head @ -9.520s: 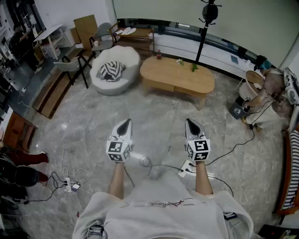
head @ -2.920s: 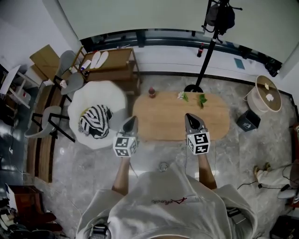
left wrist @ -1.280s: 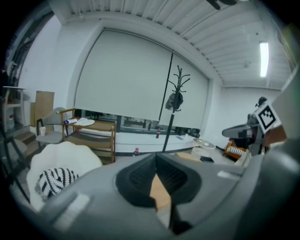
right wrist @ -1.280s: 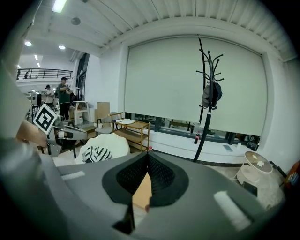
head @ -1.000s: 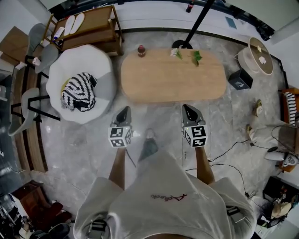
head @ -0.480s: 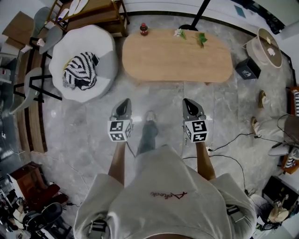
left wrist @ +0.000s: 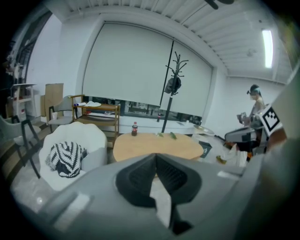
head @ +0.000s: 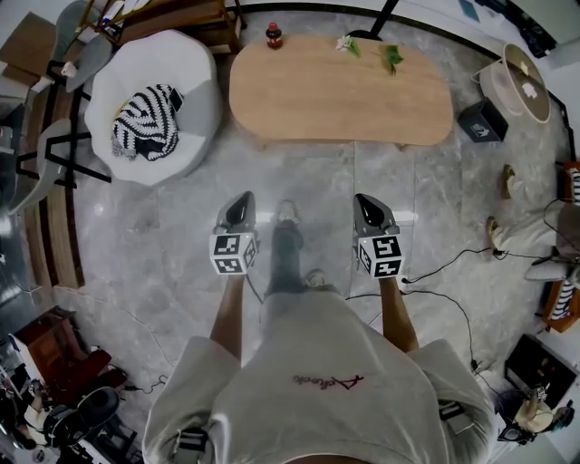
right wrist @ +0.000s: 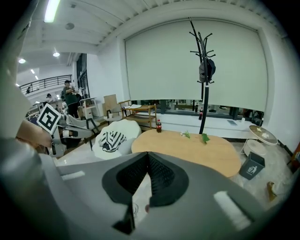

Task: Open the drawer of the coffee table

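Observation:
The oval wooden coffee table (head: 340,89) stands ahead of me across the marble floor; it also shows in the left gripper view (left wrist: 157,146) and the right gripper view (right wrist: 190,147). No drawer front can be made out from these angles. My left gripper (head: 241,207) and right gripper (head: 369,207) are held side by side in front of my body, well short of the table, both shut and holding nothing. On the tabletop stand a small red-capped bottle (head: 274,35) and some green sprigs (head: 390,56).
A white round armchair (head: 152,91) with a striped cushion (head: 145,124) sits left of the table. A wooden shelf (head: 177,14), chairs, a coat stand (left wrist: 169,93), a dark bin (head: 482,120) and floor cables (head: 453,263) surround the area. My own foot (head: 286,214) is between the grippers.
The table and armchair have slid towards the top of the head view. Both grippers have stayed at the same spot in the picture, still shut.

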